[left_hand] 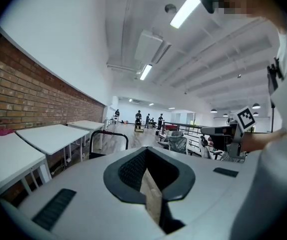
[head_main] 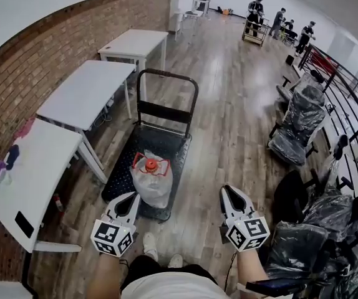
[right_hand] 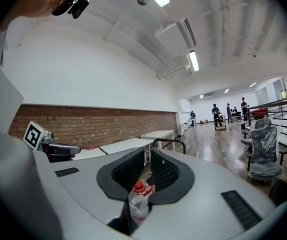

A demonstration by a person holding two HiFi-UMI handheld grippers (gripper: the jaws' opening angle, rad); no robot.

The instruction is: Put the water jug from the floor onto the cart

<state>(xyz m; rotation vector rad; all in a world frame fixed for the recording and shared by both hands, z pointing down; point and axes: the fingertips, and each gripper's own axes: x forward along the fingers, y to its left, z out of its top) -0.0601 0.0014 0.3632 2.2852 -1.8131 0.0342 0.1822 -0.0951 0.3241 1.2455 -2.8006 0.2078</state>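
The water jug (head_main: 151, 179), a clear plastic-wrapped bottle with a red cap, stands upright on the near end of the black platform cart (head_main: 160, 139). Both grippers are held back from it at the bottom of the head view, empty. My left gripper (head_main: 129, 198) is just to the jug's near left with its jaws together. My right gripper (head_main: 231, 192) is off to the jug's right, jaws drawn in to a narrow slit. In the right gripper view the jug (right_hand: 138, 196) shows beyond that slit, not touched. The left gripper view shows only floor past its jaws (left_hand: 146, 156).
White tables (head_main: 85, 92) line the brick wall at the left. Plastic-wrapped chairs (head_main: 297, 129) and a railing run along the right. The cart's handle (head_main: 166, 73) stands at its far end. Several people (head_main: 254, 11) are far down the hall. The person's shoes (head_main: 148, 245) are just behind the cart.
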